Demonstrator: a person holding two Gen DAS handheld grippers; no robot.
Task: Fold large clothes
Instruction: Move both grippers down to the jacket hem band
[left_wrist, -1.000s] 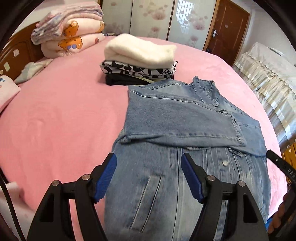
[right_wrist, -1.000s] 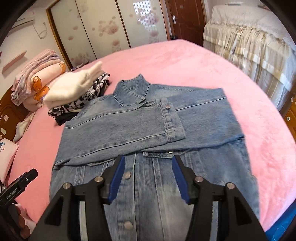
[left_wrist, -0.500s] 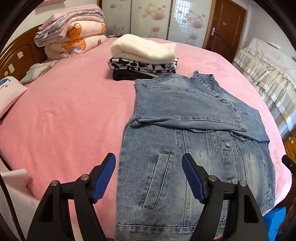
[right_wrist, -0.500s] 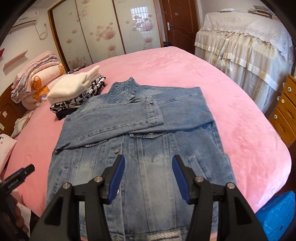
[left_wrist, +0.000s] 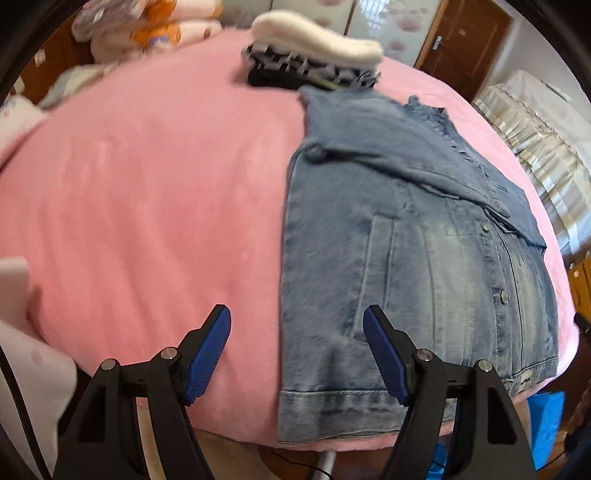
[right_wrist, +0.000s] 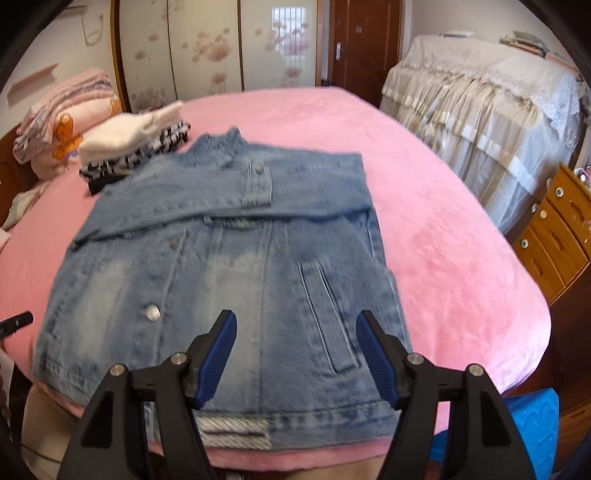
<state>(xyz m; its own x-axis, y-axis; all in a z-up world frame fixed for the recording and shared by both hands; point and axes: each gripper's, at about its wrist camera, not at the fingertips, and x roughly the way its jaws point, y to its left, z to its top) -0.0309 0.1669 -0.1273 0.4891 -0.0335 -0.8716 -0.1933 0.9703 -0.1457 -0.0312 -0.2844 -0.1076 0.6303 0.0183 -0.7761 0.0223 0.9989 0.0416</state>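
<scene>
Both grippers have been drawn back toward the near edge of the bed since the earlier frames, so that the hem of the denim jacket (right_wrist: 229, 266), formerly out of view, is now seen in both wrist views. The jacket is laid flat, front up, on the pink bedspread (left_wrist: 147, 206), with both sleeves folded across the chest and the hem reaching the bed's near edge. The left gripper (left_wrist: 297, 354) is held open over the jacket's left hem corner, nothing being pressed between its blue pads. The right gripper (right_wrist: 295, 356) is seen with its jaws opening above the hem near the right pocket, no cloth being caught between them. A stack of folded clothes (right_wrist: 136, 144) is placed just beyond the jacket's collar, and folded quilts (right_wrist: 62, 122) are piled by the headboard.
</scene>
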